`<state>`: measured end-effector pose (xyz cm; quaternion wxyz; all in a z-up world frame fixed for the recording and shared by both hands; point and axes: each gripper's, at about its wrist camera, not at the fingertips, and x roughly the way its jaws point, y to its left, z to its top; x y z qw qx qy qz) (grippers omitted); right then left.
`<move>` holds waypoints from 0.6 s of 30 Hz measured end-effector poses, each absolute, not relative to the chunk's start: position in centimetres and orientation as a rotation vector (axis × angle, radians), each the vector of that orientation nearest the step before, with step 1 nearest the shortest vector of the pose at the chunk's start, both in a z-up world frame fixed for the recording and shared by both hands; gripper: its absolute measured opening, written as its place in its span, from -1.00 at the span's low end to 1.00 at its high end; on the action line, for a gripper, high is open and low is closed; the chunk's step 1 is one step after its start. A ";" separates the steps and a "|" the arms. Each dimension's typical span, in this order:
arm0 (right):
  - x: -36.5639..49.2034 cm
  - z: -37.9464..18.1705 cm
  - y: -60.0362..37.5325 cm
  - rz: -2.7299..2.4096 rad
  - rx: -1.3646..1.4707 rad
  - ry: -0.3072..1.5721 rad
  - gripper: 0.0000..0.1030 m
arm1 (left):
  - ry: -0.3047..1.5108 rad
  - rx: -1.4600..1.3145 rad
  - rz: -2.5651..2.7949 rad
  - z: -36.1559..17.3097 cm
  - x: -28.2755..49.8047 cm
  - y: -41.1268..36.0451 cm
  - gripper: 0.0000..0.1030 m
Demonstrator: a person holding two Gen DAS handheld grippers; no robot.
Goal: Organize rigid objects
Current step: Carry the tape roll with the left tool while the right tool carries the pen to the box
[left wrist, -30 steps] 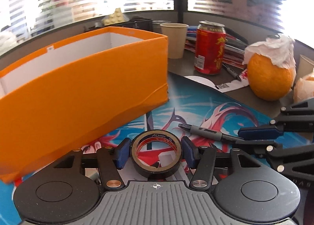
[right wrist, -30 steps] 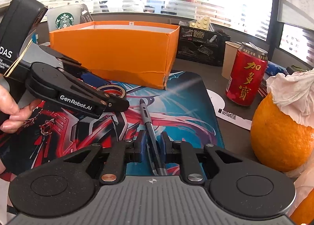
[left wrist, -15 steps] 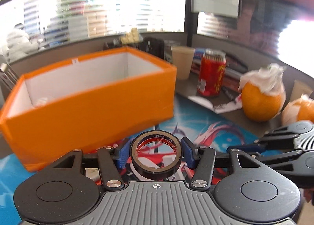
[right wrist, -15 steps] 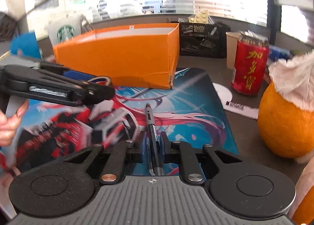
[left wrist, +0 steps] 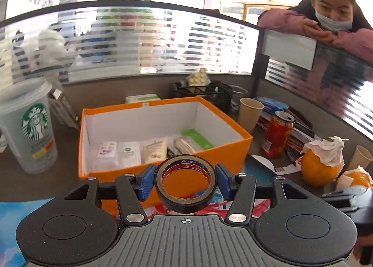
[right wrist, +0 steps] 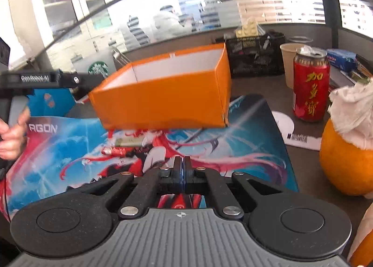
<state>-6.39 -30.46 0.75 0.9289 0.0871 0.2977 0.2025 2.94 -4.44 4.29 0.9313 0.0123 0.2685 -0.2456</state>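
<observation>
Two blue pads (left wrist: 147, 182) of the left gripper (left wrist: 185, 181) are clamped on the tape roll (left wrist: 185, 184), held just before the orange box (left wrist: 235, 150). The right gripper (right wrist: 183, 173) is pressed closed, nothing seen between its fingers, above the printed mat (right wrist: 244, 148).

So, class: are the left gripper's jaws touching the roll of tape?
Touching. The left wrist view shows both blue pads of the left gripper pressed against opposite sides of the tape roll, with no gap.

Black tape roll (left wrist: 185, 183) upright-tilted, raised before open orange box (left wrist: 242, 148); flat packets (left wrist: 129, 152) lie inside.
</observation>
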 end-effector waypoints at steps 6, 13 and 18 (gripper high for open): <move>-7.8 -0.5 -25.6 0.401 0.063 0.652 -0.17 | 0.570 -0.009 -0.495 3.4 2.9 -4.1 0.04; -9.2 -1.5 -17.8 0.380 -0.214 0.637 -0.43 | 0.546 -0.035 -0.464 3.6 2.0 -2.5 0.04; -9.7 -2.9 -16.3 0.355 -0.332 0.625 -0.78 | 0.534 -0.030 -0.444 3.6 1.6 -1.0 0.04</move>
